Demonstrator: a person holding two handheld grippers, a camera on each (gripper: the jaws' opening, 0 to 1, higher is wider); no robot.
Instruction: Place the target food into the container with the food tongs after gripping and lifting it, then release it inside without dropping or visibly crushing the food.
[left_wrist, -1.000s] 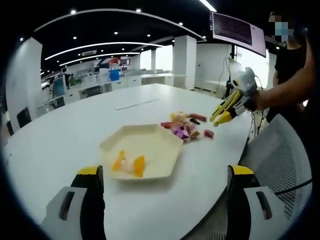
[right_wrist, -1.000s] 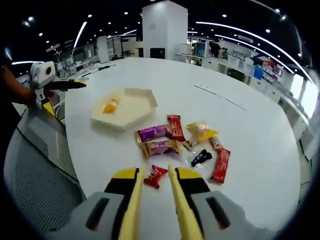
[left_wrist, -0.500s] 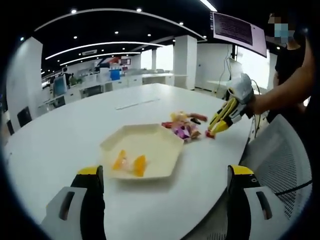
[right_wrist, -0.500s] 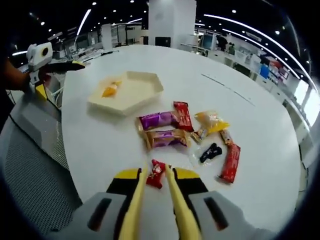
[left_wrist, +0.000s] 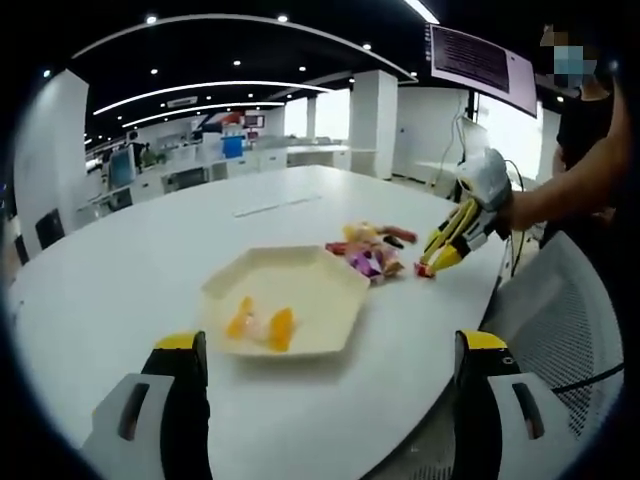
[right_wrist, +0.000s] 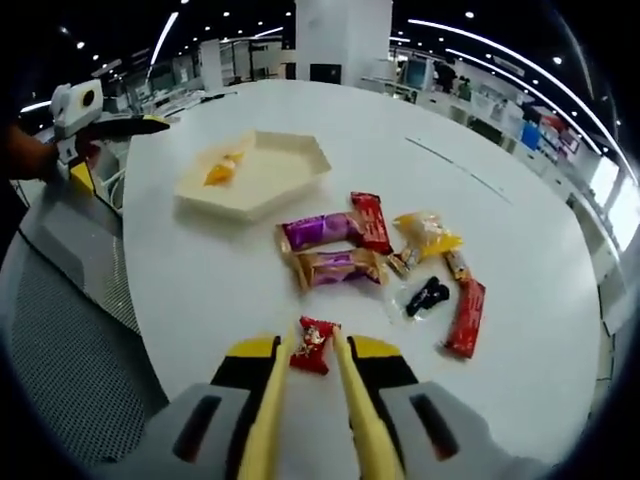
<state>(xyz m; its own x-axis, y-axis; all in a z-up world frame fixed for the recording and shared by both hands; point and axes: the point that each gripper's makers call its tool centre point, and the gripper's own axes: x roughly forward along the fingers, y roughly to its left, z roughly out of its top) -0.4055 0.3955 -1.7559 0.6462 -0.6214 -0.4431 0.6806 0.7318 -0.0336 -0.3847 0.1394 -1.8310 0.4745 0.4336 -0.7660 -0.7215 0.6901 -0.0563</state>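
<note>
Wrapped snacks (right_wrist: 385, 262) lie between the right gripper (right_wrist: 312, 345) and the tray (right_wrist: 255, 172); its tongs now pinch the red candy (right_wrist: 313, 343). Left gripper (left_wrist: 325, 375) gapes wide.

Over the last second I've brought my right gripper (right_wrist: 312, 345) down from above the table to the small red candy (right_wrist: 312, 344) at the near edge of the pile, and its yellow tong tips now sit on either side of the wrapper, touching it.
</note>
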